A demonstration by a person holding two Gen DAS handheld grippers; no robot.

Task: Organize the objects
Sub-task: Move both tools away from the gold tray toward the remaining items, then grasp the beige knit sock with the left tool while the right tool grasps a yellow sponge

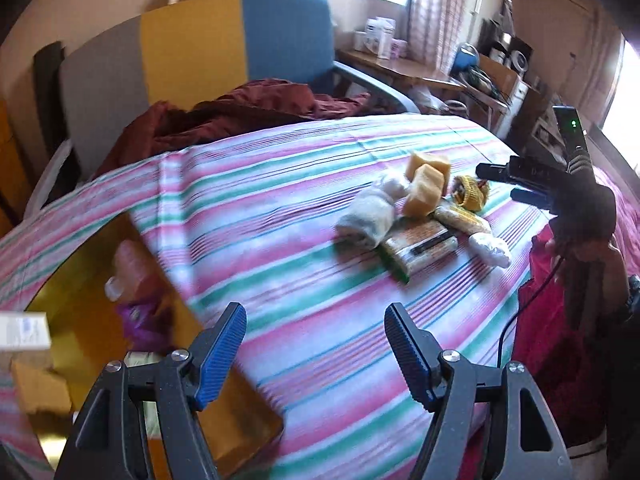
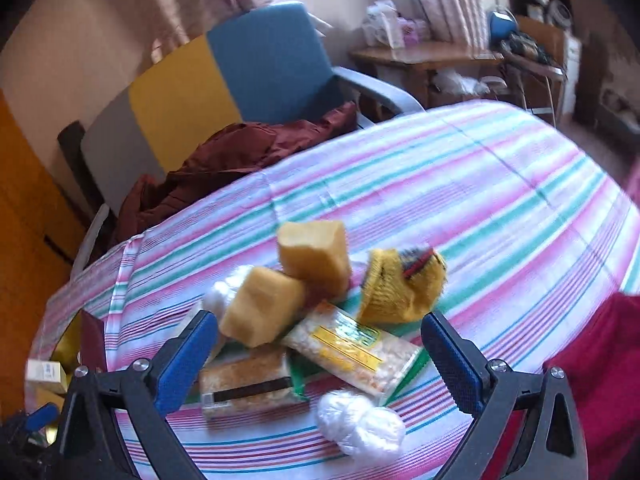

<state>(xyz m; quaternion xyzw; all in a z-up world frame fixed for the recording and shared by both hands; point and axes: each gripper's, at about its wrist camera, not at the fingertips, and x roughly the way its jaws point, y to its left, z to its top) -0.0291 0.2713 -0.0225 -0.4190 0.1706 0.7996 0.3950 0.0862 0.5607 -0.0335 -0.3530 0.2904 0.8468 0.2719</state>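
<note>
**Both grippers open above the striped cloth, the heap of goods ahead**

The left gripper (image 1: 316, 354) hangs with its blue-padded jaws spread wide and nothing between them, over bare pink, green and white striped tablecloth (image 1: 280, 240). At its lower left the cloth ends in a curved edge beside a shiny gold tray (image 1: 76, 300) holding a purple packet (image 1: 140, 320).

The right gripper (image 2: 320, 356) also stands apart, gripping nothing, its jaws framing the near side of the heap. Nearest lie a white crinkled plastic bundle (image 2: 362, 426) and a clear pack of brown grain (image 2: 244, 386), then a clear yellow-labelled packet (image 2: 354, 346). Behind them sit two tan sponge-like blocks (image 2: 288, 284), touching, with a yellow knitted pouch (image 2: 400, 286) just beside them.

Beyond the heap the cloth runs bare to its far rim. Past that edge, dark red crumpled fabric (image 2: 240, 152) lies on a blue, yellow and grey chair (image 2: 224, 80).
</note>
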